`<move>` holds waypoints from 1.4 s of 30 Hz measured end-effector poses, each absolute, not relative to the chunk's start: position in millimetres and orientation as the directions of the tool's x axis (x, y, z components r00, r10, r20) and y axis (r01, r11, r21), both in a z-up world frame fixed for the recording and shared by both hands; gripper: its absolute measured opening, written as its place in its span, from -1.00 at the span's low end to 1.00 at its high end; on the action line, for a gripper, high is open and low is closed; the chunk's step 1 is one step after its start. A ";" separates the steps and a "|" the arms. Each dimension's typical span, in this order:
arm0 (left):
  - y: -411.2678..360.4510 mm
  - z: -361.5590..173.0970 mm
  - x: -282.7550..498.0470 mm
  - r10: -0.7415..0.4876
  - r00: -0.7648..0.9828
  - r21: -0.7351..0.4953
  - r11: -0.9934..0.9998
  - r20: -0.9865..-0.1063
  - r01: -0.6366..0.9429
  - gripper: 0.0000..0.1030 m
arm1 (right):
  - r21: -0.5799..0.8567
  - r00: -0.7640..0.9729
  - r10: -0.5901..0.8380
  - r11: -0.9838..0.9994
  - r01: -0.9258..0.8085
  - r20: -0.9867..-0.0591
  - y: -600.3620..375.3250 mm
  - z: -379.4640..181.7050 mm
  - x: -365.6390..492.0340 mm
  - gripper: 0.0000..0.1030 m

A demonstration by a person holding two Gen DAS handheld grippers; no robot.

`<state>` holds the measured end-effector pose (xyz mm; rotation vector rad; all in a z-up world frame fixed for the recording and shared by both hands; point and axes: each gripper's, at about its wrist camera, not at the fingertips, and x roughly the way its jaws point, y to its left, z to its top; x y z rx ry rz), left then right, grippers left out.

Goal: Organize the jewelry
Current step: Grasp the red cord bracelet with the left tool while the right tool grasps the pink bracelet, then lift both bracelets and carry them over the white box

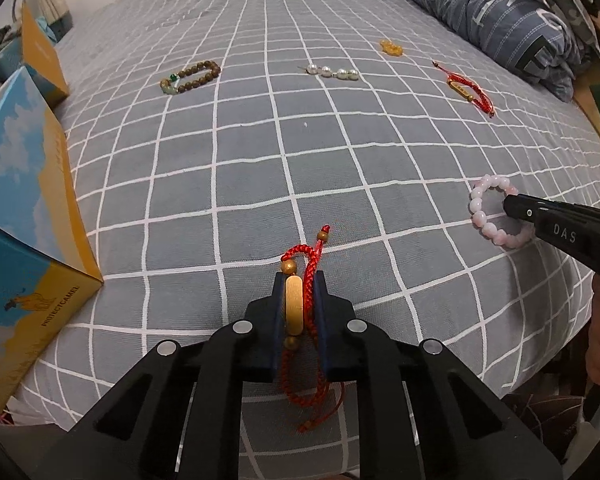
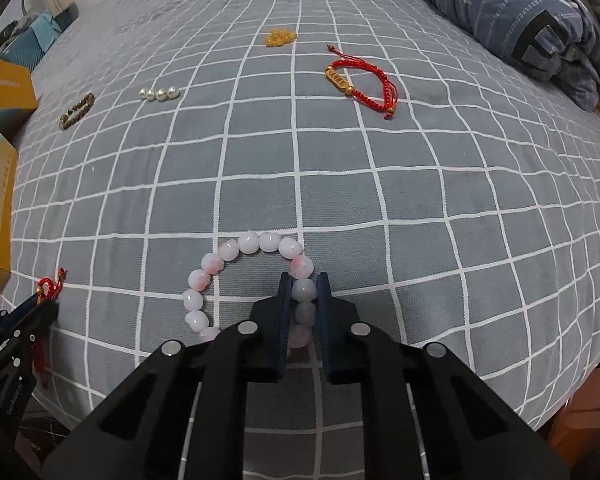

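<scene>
My left gripper is shut on a red cord bracelet with a gold bar, held just above the grey checked bed cover near its front edge; its cord hangs below the jaws. My right gripper is shut on a pink bead bracelet, whose loop rests on the cover to the left of the jaws; it also shows in the left wrist view. On the bed lie a second red cord bracelet, a brown bead bracelet, a string of pearls and an amber bead piece.
A blue and yellow box stands at the bed's left edge, with a yellow box behind it. A folded blue-grey quilt lies along the far right. The bed cover drops off at the front.
</scene>
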<state>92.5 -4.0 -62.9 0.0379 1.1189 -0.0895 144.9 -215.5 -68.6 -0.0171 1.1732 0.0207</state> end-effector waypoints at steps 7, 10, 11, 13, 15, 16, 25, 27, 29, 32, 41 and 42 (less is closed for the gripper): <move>-1.7 -55.5 89.4 -0.037 0.457 -0.001 0.997 -0.889 0.080 -0.76 | 0.021 0.417 0.027 1.000 -0.020 -0.908 -218.1 -55.4 139.1 -0.77; 0.0 -52.6 88.8 -0.037 0.463 -0.001 0.997 -0.886 0.076 -0.76 | 0.033 0.443 0.047 0.999 -0.038 -0.895 -214.5 -48.0 135.4 -0.77; 0.6 -50.8 88.3 -0.036 0.467 -0.001 0.997 -0.883 0.075 -0.76 | 0.034 0.454 0.050 0.998 -0.044 -0.890 -213.0 -45.1 134.0 -0.77; 1.4 -48.3 87.9 -0.034 0.476 0.000 0.997 -0.879 0.071 -0.76 | 0.038 0.468 0.059 0.998 -0.055 -0.882 -210.2 -40.2 132.2 -0.77; 2.3 -44.7 86.8 -0.035 0.485 -0.001 0.998 -0.874 0.069 -0.76 | 0.046 0.487 0.079 0.996 -0.079 -0.870 -208.8 -33.9 129.9 -0.77; 2.8 -42.9 86.1 -0.037 0.490 -0.004 0.998 -0.871 0.069 -0.76 | 0.047 0.495 0.085 0.995 -0.089 -0.865 -207.1 -31.5 129.9 -0.77; 9.3 -25.9 82.0 -0.050 0.533 -0.025 0.998 -0.845 0.055 -0.76 | 0.075 0.577 0.154 0.984 -0.160 -0.802 -188.2 -4.9 117.5 -0.77; 11.7 -22.4 81.6 -0.051 0.542 -0.033 0.999 -0.839 0.042 -0.76 | 0.076 0.591 0.162 0.983 -0.168 -0.790 -186.0 -0.1 114.2 -0.77; 13.6 -18.0 80.4 -0.055 0.556 -0.044 0.998 -0.830 0.034 -0.76 | 0.079 0.605 0.170 0.981 -0.175 -0.778 -183.7 4.5 112.3 -0.77; 16.3 -10.8 78.5 -0.059 0.577 -0.055 0.998 -0.814 0.024 -0.76 | 0.086 0.625 0.187 0.978 -0.188 -0.758 -181.5 9.8 109.5 -0.77; 21.7 15.3 68.2 -0.058 0.678 -0.074 0.997 -0.733 0.005 -0.75 | 0.083 0.692 0.193 0.978 -0.190 -0.696 -179.0 22.6 102.1 -0.77; 22.0 16.8 68.0 -0.053 0.685 -0.071 0.997 -0.727 0.001 -0.75 | 0.082 0.697 0.192 0.979 -0.188 -0.691 -178.8 23.7 101.8 -0.77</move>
